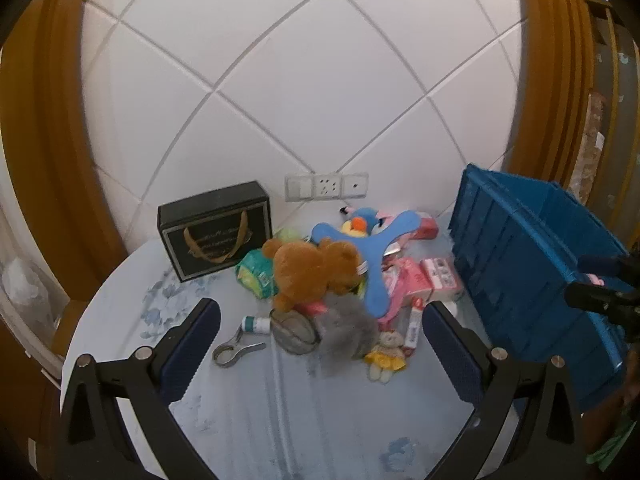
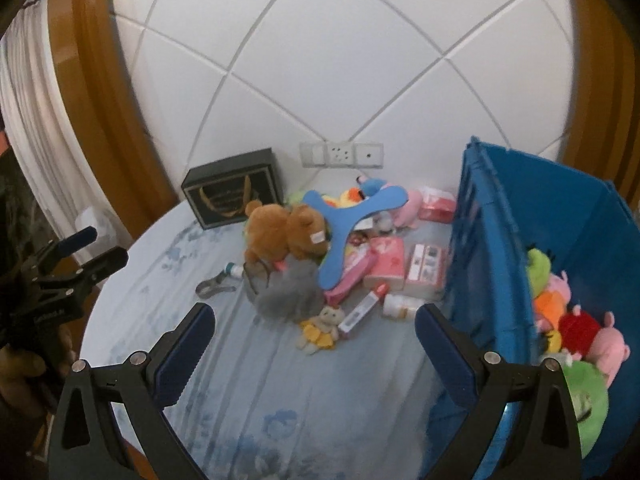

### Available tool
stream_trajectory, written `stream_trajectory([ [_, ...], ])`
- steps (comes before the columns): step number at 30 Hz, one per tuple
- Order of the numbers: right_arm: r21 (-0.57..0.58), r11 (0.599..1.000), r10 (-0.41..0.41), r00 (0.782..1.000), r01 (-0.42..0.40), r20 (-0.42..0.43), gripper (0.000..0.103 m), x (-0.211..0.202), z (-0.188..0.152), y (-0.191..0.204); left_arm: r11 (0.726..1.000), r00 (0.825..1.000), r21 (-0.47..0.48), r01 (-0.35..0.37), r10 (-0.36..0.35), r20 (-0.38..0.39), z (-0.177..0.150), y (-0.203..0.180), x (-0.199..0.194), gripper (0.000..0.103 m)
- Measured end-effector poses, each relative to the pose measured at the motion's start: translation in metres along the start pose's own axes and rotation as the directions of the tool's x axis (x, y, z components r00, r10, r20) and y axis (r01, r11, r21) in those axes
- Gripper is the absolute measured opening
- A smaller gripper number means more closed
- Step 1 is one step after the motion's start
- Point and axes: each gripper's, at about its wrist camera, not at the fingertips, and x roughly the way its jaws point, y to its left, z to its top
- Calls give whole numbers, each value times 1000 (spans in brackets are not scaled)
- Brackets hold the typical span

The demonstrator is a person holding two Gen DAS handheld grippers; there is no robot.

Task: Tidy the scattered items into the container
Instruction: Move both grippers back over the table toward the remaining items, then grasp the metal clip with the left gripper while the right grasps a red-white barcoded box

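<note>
clearly both tongs are spread wide and empty: the left tongs (image 1: 320,334) hover over the near side of the pile, and the right tongs (image 2: 314,334) hang above the round desk (image 2: 224,364) just left of the blue crate (image 2: 480,240), which already holds several plush toys (image 2: 576,328). the remaining clutter sits in a heap at the middle and back of the desk, close to the crate's left wall. the step in hand looks like choosing the next piece, and the brown teddy bear (image 1: 316,272) on top of the heap seems the sensible pick, since nothing lies on it except the tip of the blue three-armed toy (image 1: 372,256) touching its head. it lies on its side with its long axis running roughly left to right, head towards the crate. a good grasp would probably close across the soft belly, square to that axis, and lift straight up so the grey fluffy toy (image 1: 348,336) and the small yellow-dressed doll (image 1: 386,356) below are not dragged along. the metal clip (image 1: 236,350) lies apart, nearer the left.
</note>
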Motion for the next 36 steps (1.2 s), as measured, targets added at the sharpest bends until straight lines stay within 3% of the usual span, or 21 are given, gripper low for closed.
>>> stream_trajectory([
  [11, 43, 999, -21, 994, 26, -109, 102, 83, -10, 19, 999, 992, 26, -25, 28, -123, -44, 67, 72, 103],
  [18, 87, 995, -30, 974, 51, -224, 101, 167, -37, 14, 997, 980, 66, -27, 39, -195, -80, 104, 143, 102],
  [21, 104, 992, -46, 964, 75, -261, 101, 198, -50, 9, 994, 975, 106, -17, 40, -220, -98, 117, 178, 97],
  [30, 181, 972, -73, 928, 148, -364, 101, 270, -83, -22, 985, 965, 162, 56, -11, -262, -123, 153, 274, 96],
  [36, 164, 970, -101, 909, 181, -405, 101, 295, -97, -27, 963, 939, 236, 128, -41, -341, -135, 156, 325, 77],
])
